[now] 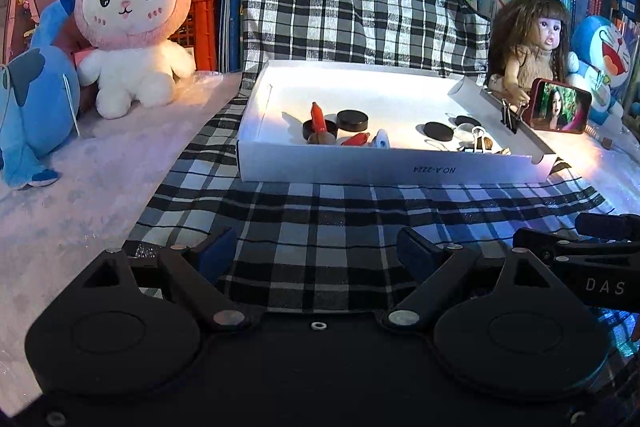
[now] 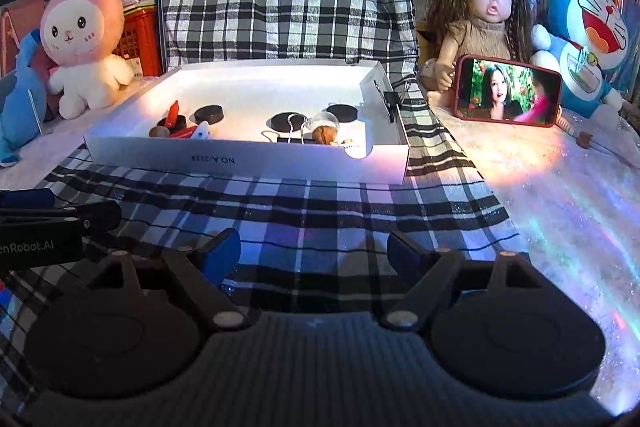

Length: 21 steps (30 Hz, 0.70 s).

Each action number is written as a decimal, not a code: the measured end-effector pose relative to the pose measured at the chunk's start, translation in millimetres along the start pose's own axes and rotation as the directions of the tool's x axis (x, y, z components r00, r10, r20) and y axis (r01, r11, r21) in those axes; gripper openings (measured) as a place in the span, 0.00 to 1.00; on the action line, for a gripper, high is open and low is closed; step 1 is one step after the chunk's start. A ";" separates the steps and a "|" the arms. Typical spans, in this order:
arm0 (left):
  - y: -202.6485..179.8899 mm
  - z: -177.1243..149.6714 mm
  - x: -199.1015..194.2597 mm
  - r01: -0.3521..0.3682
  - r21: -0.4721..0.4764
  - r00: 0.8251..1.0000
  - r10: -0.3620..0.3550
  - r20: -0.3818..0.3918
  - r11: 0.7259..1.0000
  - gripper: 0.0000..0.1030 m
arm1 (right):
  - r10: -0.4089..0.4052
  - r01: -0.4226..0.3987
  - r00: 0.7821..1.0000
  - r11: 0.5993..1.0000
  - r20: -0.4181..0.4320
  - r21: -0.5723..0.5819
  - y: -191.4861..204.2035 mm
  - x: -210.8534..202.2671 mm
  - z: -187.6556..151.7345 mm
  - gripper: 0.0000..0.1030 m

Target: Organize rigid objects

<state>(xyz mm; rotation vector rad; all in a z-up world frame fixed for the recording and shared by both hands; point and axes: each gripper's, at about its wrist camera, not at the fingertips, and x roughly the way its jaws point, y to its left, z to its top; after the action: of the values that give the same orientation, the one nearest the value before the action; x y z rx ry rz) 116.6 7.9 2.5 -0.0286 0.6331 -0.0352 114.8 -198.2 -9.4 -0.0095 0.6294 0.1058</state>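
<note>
Small rigid objects sit loose in the shallow white box (image 1: 392,169) on the checked cloth (image 1: 320,223): black discs (image 1: 352,120), an orange pen-like piece (image 1: 319,115), binder clips (image 2: 294,127), a walnut (image 2: 325,135). They're clustered toward the near wall, likely so either claw can reach them. Left claw (image 1: 320,247) and right claw (image 2: 314,253) both hover short of the box, fingers spread wide, nothing between them. Plush toys, a doll (image 2: 486,15) and a phone (image 2: 508,91) flank the box on the tabletop.
</note>
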 end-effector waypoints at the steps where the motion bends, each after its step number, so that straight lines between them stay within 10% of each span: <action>1: -0.3 -0.9 1.3 -0.004 0.002 1.000 0.005 -0.002 1.000 0.84 | -0.001 0.001 1.000 1.000 -0.003 0.002 -0.3 1.2 -0.9 0.86; 21: 0.4 -4.3 16.3 -0.043 -0.002 0.998 0.042 -0.046 0.999 0.94 | -0.001 0.002 0.999 1.000 -0.047 0.010 -1.8 12.1 -3.8 0.99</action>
<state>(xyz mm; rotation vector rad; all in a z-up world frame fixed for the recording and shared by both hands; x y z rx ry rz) 127.2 7.5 -10.6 -0.0169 0.6800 0.0061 122.4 -199.0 -19.6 -0.0025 0.6773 0.1009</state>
